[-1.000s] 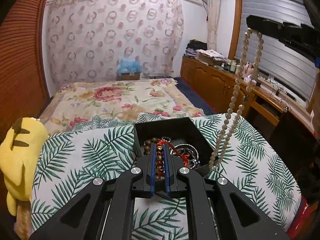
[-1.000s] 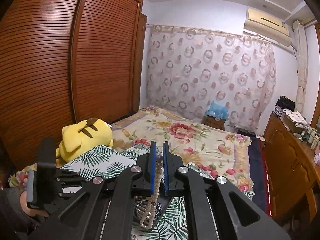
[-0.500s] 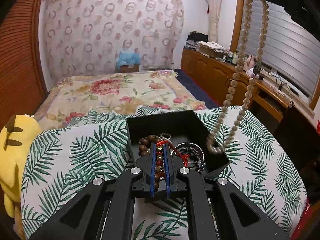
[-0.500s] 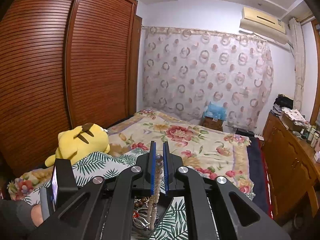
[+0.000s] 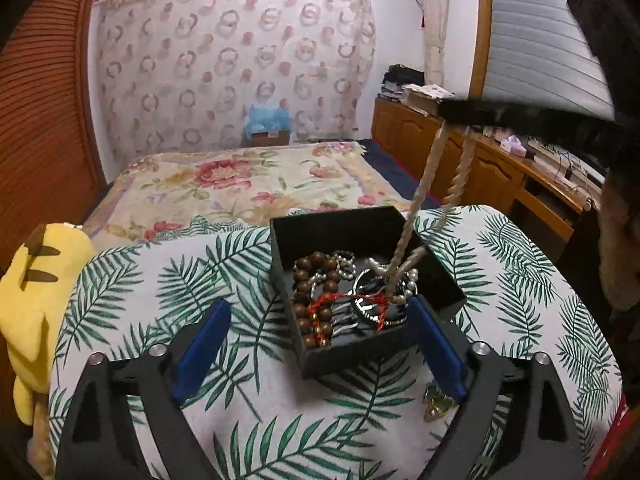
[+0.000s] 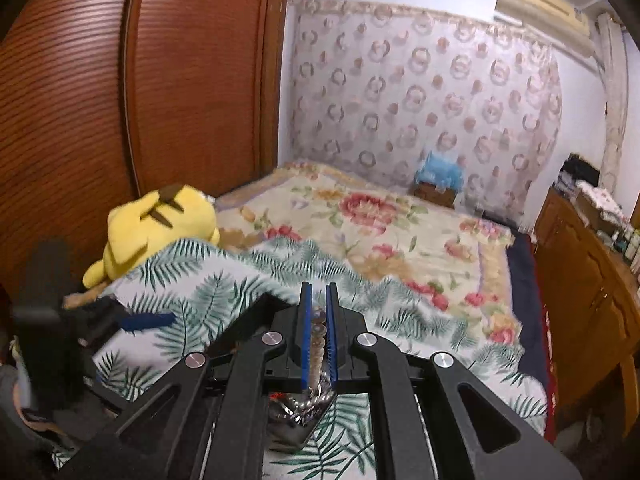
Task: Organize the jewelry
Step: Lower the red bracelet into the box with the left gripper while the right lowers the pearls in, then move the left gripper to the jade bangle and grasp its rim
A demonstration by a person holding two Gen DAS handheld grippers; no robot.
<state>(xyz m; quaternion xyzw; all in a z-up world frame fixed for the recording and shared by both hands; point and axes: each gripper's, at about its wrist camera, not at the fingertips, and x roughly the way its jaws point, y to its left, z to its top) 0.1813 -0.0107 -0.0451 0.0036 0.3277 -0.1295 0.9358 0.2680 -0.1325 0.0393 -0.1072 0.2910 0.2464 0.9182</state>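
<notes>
Task well advanced, by the look of it: black box (image 5: 362,236) on the leaf-print cloth (image 5: 168,280) already holds several pieces, incl. brown bead bracelet (image 5: 308,300), a red cord (image 5: 340,298), silver chains and bangles. L gripper (image 5: 318,340) is wide open; its jaws have just been opening, and nothing is pressed between the pads. The blue fingers (image 5: 200,350) straddle the box's near corner, one on each side, and the brown bracelet lies inside the box just ahead of them, apparently let go. R gripper (image 6: 319,334) is closed on a pale bead necklace (image 5: 424,184); in the R wrist view the beads sit clamped between the blue pads and hang down below them. In the L wrist view the necklace drops as two blurred strands from the R gripper (image 5: 456,114), above and behind the box; its lower loop reaches into the box and lies on or against the silver pieces; exact contact unclear owing to blur. Left to do, in my judgement: lower the rest of the necklace in and release it. One small greenish-gold item (image 5: 438,402) sits on the cloth outside the box, just beside the L gripper's right finger; prob. yet to be stowed. Whether more jewelry lies out of view cannot be told.
</notes>
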